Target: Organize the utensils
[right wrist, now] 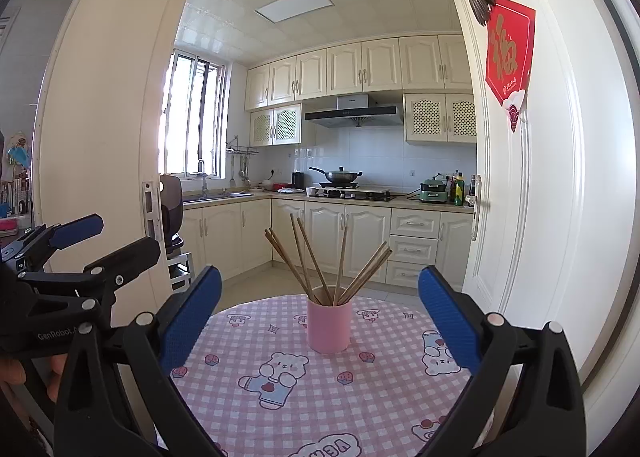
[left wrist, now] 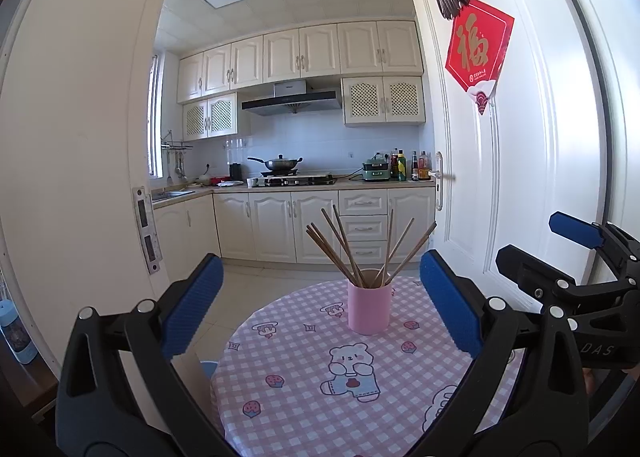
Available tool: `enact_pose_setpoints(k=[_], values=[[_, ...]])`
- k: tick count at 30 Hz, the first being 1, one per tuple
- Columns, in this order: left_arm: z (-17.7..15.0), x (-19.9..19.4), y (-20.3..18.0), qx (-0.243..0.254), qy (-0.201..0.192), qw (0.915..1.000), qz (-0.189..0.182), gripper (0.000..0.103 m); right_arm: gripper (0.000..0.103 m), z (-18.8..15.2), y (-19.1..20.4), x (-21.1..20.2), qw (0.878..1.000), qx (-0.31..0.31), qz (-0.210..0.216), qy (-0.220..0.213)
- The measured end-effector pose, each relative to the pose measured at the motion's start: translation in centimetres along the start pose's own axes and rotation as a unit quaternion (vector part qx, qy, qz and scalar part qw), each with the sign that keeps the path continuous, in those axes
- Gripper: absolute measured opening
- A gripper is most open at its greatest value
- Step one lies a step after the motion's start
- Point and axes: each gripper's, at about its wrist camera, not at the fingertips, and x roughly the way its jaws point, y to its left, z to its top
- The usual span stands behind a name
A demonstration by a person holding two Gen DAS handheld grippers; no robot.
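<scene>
1. Where the round tabletop (left wrist: pixel 304 397) wears checked pink cloth, a smooth pink cup (left wrist: pixel 369 307) stands near its far edge, holding thin wooden chopsticks (left wrist: pixel 344 245).
2. Left gripper (left wrist: pixel 320 301) and right gripper (right wrist: pixel 320 313) both gape empty, ribbed blue pads (right wrist: pixel 192 317) apart.

A tall pink cylindrical cup (left wrist: pixel 369 312) stands upright on the round table with the pink checked bear-print cloth (left wrist: pixel 296 397), toward its far edge. Brown wooden chopsticks (left wrist: pixel 352 251) stand in the cup, fanning outward. The left gripper (left wrist: pixel 320 303) and the right gripper (right wrist: pixel 320 315) hover side by side over the near edge, the cup ahead between each one's fingers. Behind the table runs the cream kitchen counter (right wrist: pixel 352 203).
</scene>
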Motion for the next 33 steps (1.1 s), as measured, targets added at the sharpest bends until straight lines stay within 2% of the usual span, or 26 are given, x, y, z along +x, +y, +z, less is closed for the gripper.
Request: enact_pose_setpoints(k=[33], values=[[-0.48, 0.22, 0.31, -0.002, -0.001, 1.0, 0.009, 0.097, 0.095, 0.07, 0.52, 0.31, 1.0, 0.0, 0.004, 0.005]])
